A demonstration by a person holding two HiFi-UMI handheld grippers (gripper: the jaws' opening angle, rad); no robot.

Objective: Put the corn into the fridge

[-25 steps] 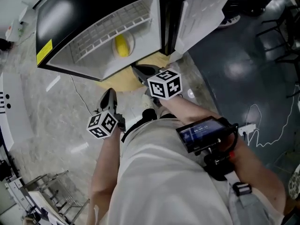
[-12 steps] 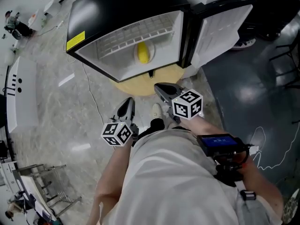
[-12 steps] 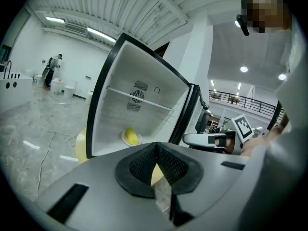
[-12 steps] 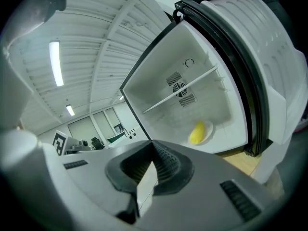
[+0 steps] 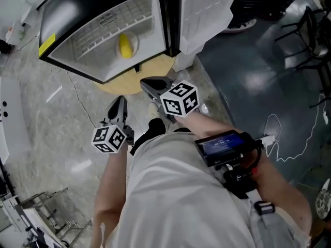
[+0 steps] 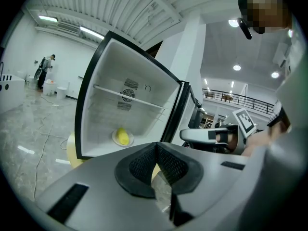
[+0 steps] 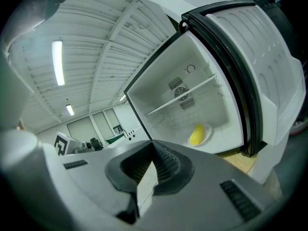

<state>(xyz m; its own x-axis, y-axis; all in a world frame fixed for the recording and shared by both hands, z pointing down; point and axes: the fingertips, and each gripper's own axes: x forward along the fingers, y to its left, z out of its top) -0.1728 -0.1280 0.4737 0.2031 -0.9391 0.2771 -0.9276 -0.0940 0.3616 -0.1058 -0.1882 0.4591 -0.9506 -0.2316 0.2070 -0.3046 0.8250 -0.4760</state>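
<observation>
Upper left, corn (image 5: 124, 45) on plate (image 5: 134, 41) in open fridge (image 5: 103, 15); left gripper (image 5: 120, 101) and right gripper (image 5: 147, 82) below, jaws together, empty.

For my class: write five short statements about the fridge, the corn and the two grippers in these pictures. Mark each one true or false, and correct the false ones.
1. The corn lies on a white plate inside the fridge. True.
2. The fridge's door is shut. False: it stands open.
3. The left gripper holds the corn. False: its jaws are together with nothing between them.
4. The right gripper has its jaws together and carries nothing. True.
5. The corn rests on the wire shelf. False: it is below the shelf, on the plate on the compartment's floor.
</observation>
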